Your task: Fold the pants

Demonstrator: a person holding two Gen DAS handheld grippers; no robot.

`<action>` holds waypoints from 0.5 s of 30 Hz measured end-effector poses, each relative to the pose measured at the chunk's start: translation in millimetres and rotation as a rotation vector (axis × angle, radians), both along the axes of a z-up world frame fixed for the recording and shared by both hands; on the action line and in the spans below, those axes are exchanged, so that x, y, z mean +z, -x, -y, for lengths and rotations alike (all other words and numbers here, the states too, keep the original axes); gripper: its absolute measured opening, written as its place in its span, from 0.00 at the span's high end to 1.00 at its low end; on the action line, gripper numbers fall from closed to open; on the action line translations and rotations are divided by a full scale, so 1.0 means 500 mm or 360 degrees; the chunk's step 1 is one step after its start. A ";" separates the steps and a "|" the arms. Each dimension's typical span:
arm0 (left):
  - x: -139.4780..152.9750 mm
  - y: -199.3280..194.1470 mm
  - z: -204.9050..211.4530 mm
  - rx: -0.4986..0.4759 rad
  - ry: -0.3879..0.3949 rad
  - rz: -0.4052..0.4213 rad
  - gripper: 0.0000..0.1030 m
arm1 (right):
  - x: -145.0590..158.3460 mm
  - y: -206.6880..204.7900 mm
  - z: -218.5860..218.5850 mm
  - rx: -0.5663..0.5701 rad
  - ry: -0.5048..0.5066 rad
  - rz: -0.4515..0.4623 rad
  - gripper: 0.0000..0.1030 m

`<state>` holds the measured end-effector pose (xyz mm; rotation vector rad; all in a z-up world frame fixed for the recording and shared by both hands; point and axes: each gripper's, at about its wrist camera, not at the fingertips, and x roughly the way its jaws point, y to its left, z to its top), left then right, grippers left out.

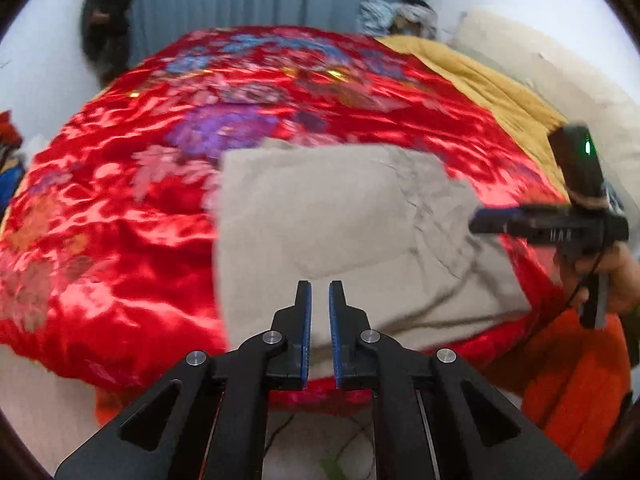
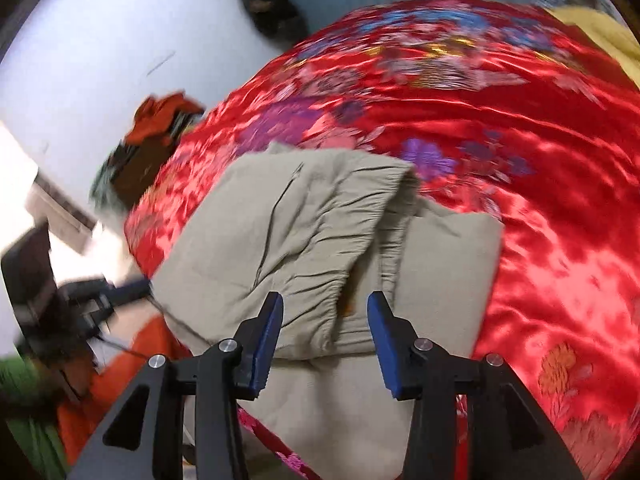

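Lying folded: one beige pants between two grippers, on one red quilt.

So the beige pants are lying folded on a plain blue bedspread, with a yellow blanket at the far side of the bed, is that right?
Not quite. The bedspread is not plain blue: it is shiny red satin with a flower pattern, as both wrist views show. The rest holds: the beige pants lie folded on it, and a yellow blanket lies at the far side of the bed in the left wrist view.
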<state>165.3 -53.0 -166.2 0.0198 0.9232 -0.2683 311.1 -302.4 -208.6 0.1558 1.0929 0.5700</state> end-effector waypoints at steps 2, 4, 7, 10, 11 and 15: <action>-0.024 -0.014 -0.015 0.0042 -0.0042 -0.0055 0.92 | -0.019 -0.009 -0.012 0.0016 0.0087 -0.0044 0.51; -0.062 -0.028 -0.018 0.0037 -0.0096 -0.0135 0.92 | -0.021 -0.013 -0.012 0.0081 0.0037 -0.0088 0.55; -0.106 -0.033 -0.010 -0.0004 -0.0144 -0.0191 0.92 | 0.008 -0.008 -0.016 0.0195 0.0033 -0.0059 0.65; -0.118 -0.029 0.009 -0.0049 -0.0198 -0.0144 0.93 | 0.015 -0.023 -0.021 0.0289 0.0003 -0.0169 0.67; -0.120 -0.029 0.014 -0.0058 -0.0214 -0.0139 0.93 | 0.008 -0.035 -0.028 0.0295 -0.0001 -0.0227 0.67; -0.111 -0.028 0.007 -0.0061 -0.0218 -0.0132 0.92 | -0.037 -0.061 -0.084 0.0248 0.0189 -0.0301 0.67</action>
